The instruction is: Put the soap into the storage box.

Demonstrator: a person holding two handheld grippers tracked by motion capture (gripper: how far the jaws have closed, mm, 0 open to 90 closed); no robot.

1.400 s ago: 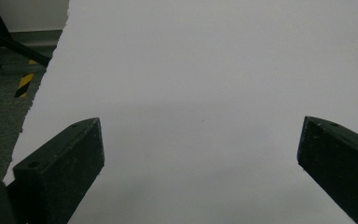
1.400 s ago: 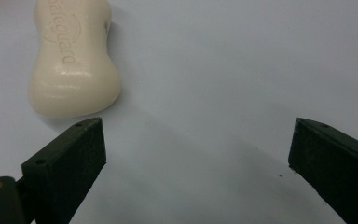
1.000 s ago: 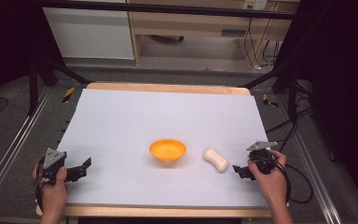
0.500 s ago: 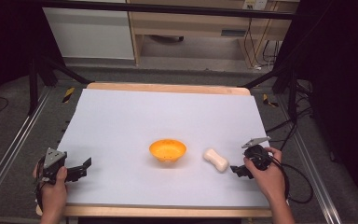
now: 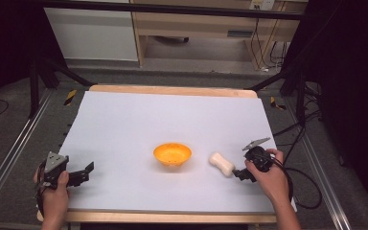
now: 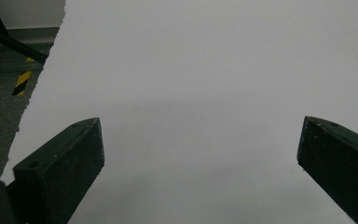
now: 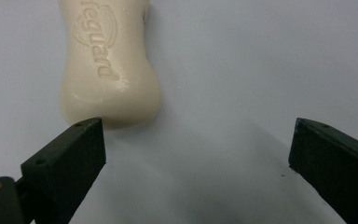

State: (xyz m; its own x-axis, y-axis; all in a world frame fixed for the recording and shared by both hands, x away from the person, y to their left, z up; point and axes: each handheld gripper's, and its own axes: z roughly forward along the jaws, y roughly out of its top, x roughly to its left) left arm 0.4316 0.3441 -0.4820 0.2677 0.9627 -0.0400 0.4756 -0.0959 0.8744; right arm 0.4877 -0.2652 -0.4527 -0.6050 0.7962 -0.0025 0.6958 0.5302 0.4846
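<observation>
Right claw [image 7: 196,140] is standing spread, the soap bar [image 7: 107,65] lying just ahead of its left jaw. Left claw [image 6: 200,140] is resting spread over bare counter [image 6: 205,70].

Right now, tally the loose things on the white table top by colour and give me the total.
Orange: 1, the bowl.
Cream: 1, the soap bar, lying just ahead of the open jaws of the right gripper.
Total: 2.
</observation>
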